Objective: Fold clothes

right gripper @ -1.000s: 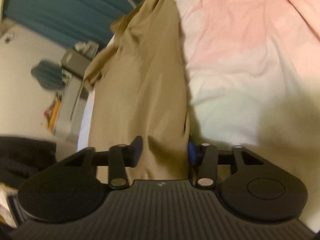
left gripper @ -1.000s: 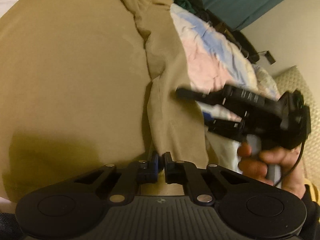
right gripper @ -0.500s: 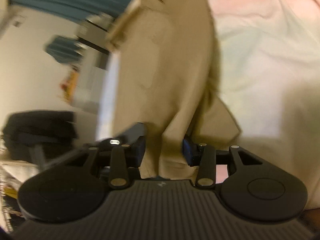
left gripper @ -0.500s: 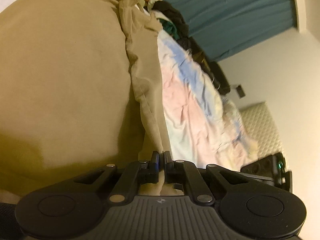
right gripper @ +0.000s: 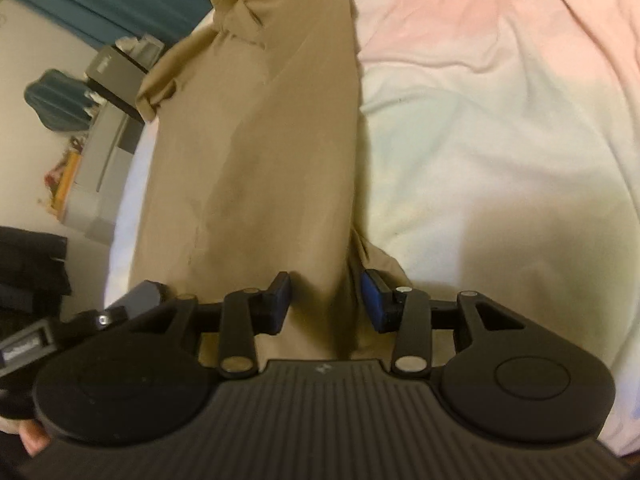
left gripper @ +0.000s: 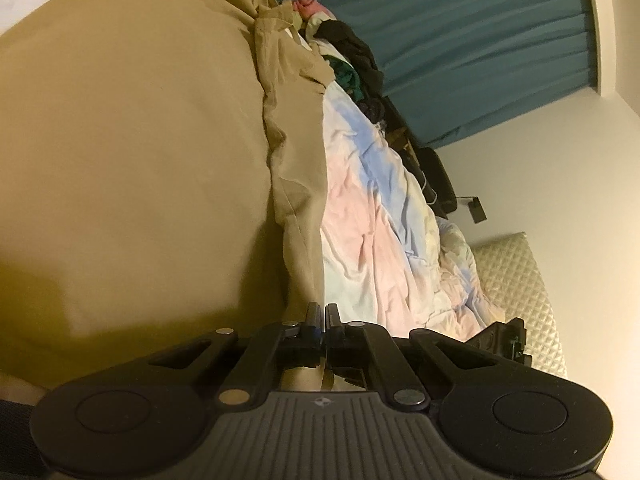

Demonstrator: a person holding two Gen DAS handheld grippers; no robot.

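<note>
A tan garment (left gripper: 132, 152) lies spread on a bed and fills the left of the left wrist view. My left gripper (left gripper: 322, 314) is shut on its near edge, a thin fold of cloth pinched between the jaws. In the right wrist view the same tan garment (right gripper: 264, 152) runs away from me as a long panel. My right gripper (right gripper: 325, 300) is open, its jaws wide apart on either side of the cloth's near end. The cloth passes between the fingers without being pinched.
A pastel pink, blue and white duvet (left gripper: 380, 232) covers the bed (right gripper: 500, 140). Dark clothes (left gripper: 352, 56) are piled at the far end by a teal curtain (left gripper: 480, 32). A quilted headboard (left gripper: 516, 280) stands at right. Grey drawers (right gripper: 100, 168) stand beside the bed.
The right gripper left the left wrist view's middle and now shows only at its lower right edge. The right gripper closed in on the garment's near end and stays open. The left stays shut.
</note>
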